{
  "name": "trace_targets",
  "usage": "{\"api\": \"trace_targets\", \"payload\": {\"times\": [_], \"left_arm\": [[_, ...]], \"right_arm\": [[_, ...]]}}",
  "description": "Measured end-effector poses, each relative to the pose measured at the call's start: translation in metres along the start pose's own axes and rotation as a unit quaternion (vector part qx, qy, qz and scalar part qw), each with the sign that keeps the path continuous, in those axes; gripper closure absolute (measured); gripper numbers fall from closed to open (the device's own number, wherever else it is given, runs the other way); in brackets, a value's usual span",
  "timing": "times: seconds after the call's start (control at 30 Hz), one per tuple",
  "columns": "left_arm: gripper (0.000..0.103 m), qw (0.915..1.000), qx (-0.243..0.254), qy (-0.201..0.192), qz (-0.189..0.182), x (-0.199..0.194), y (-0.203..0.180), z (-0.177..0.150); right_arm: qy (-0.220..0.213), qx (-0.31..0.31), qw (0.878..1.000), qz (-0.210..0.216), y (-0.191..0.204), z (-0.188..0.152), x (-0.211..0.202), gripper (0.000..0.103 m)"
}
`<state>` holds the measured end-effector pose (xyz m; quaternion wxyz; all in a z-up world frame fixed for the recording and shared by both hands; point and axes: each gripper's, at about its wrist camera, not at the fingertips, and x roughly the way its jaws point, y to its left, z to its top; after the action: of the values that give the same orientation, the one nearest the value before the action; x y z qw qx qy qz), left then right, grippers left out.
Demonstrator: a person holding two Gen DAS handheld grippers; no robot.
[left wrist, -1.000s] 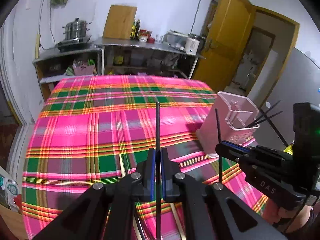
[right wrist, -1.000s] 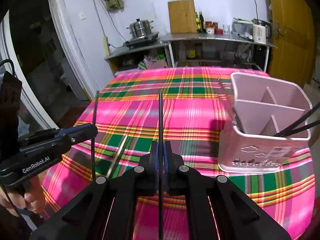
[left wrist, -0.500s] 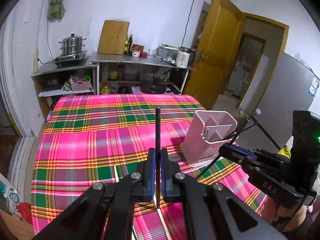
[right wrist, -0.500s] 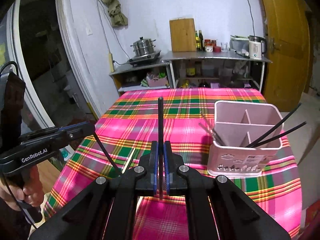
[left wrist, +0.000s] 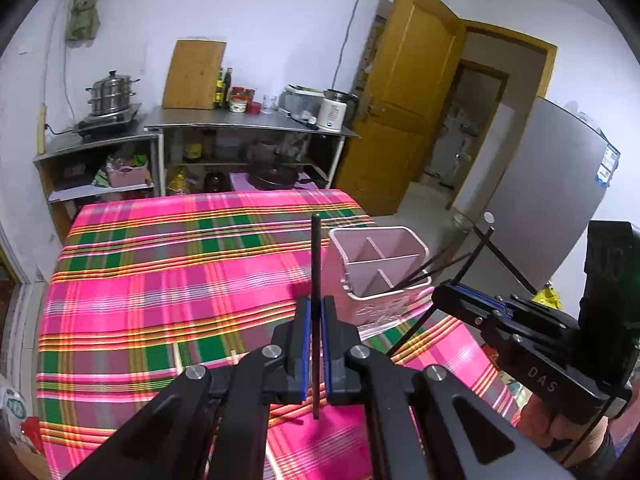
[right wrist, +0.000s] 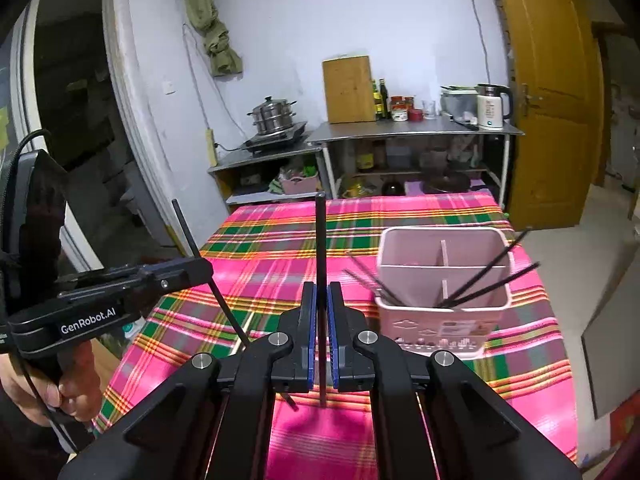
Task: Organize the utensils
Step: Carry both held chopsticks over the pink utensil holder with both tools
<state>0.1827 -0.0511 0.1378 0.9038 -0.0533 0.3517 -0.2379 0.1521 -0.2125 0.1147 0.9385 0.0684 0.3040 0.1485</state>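
My left gripper is shut on a black chopstick that stands upright between the pads. My right gripper is shut on another black chopstick, also upright. Both are held well above the table. A pink divided utensil holder stands on the plaid cloth, right of the left gripper; it also shows in the right wrist view with several black chopsticks leaning in it. Each gripper shows in the other's view, the right one and the left one.
The table carries a pink and green plaid cloth. Pale chopsticks lie on it near the front. Behind stand metal shelves with a steamer pot, bottles and a kettle. A yellow door is at the right.
Both grippers have risen and pulled back from the table, each still holding its chopstick. The holder now looks smaller and farther off.
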Motion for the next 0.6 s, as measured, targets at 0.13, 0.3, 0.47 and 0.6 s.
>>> {"api": "trace_targets", "payload": {"times": [0.13,0.3,0.47,0.6], "left_arm": [[0.099,0.9999,-0.001,0.002,-0.017,0.009,-0.014,0.011],[0.099,0.9994,0.000,-0.011,-0.032,0.013,-0.030,0.035],[0.099,0.9988,0.005,-0.031,-0.038,0.013,-0.044,0.061],[0.099,0.9976,0.009,-0.051,-0.046,0.013,-0.054,0.083]], "right_arm": [[-0.008,0.010,1.000,-0.012,-0.015,0.007,-0.009,0.098],[-0.036,0.026,0.999,-0.024,-0.036,0.027,-0.028,0.098],[-0.067,0.028,0.997,-0.038,-0.047,0.051,-0.041,0.098],[-0.088,0.032,0.995,-0.044,-0.055,0.068,-0.046,0.098]]}}
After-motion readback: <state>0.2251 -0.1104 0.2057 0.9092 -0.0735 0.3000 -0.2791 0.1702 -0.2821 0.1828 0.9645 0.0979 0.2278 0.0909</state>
